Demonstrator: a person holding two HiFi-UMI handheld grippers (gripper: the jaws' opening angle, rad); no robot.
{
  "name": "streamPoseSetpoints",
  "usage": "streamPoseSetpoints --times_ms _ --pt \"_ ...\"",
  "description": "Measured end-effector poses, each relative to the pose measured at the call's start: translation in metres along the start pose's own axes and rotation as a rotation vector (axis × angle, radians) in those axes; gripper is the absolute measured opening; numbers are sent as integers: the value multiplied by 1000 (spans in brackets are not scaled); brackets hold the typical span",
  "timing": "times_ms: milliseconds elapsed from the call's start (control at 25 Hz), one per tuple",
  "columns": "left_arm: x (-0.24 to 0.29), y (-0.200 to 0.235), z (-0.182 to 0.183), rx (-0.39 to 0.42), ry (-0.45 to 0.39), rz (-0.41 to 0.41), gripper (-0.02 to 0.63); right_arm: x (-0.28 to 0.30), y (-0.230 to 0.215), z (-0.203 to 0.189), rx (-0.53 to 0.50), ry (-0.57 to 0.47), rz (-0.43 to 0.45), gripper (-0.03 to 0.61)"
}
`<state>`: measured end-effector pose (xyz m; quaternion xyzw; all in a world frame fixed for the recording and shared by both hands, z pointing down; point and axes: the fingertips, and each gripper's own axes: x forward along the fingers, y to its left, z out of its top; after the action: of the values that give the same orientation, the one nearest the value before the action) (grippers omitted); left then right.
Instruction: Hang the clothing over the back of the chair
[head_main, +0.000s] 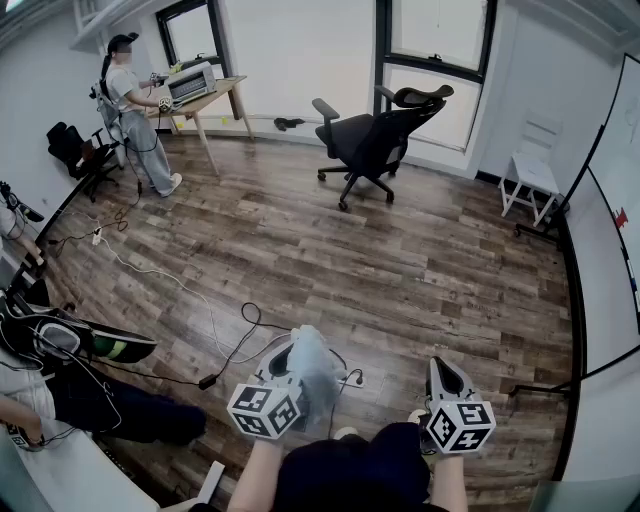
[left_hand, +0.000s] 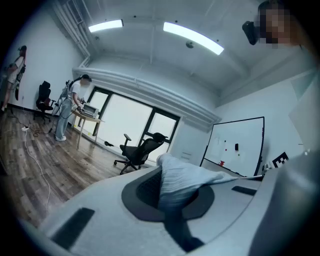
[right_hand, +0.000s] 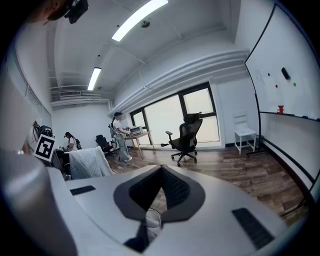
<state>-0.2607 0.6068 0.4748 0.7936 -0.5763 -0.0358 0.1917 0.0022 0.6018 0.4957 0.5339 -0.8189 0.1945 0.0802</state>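
The left claw (head_main: 284, 363) is pressed together on the clothing (head_main: 312, 362), a pale blue-grey garment bunched up between its jaws and spilling over their tips. The right claw (head_main: 446, 372) is beside it with its jaws also together, with nothing in them. The likely target, a black office chair (head_main: 374, 140), stands well apart across the wooden floor by the window, its backrest tilted away.

The step in hand looks like carrying the garment over, so nothing is hung yet. To do it well, I would hold the pinch firm and the garment high, so no hem drags over the black cable (head_main: 235, 340) lying on the floor just ahead. Near the chair, the free right claw could take a second edge and spread the cloth wide. Then lift it above the backrest's top and lower it so roughly half falls on each side — a lopsided drape would likely slide off.
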Motion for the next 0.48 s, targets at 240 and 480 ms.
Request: streamPoseSetpoints --times_ms 240,480 --pt "0 2 -4 -12 5 6 11 0 2 -3 -5 9 8 0" --pt "-2 0 -6 -11 10 -7 12 -5 5 -6 -1 4 -2 -2"
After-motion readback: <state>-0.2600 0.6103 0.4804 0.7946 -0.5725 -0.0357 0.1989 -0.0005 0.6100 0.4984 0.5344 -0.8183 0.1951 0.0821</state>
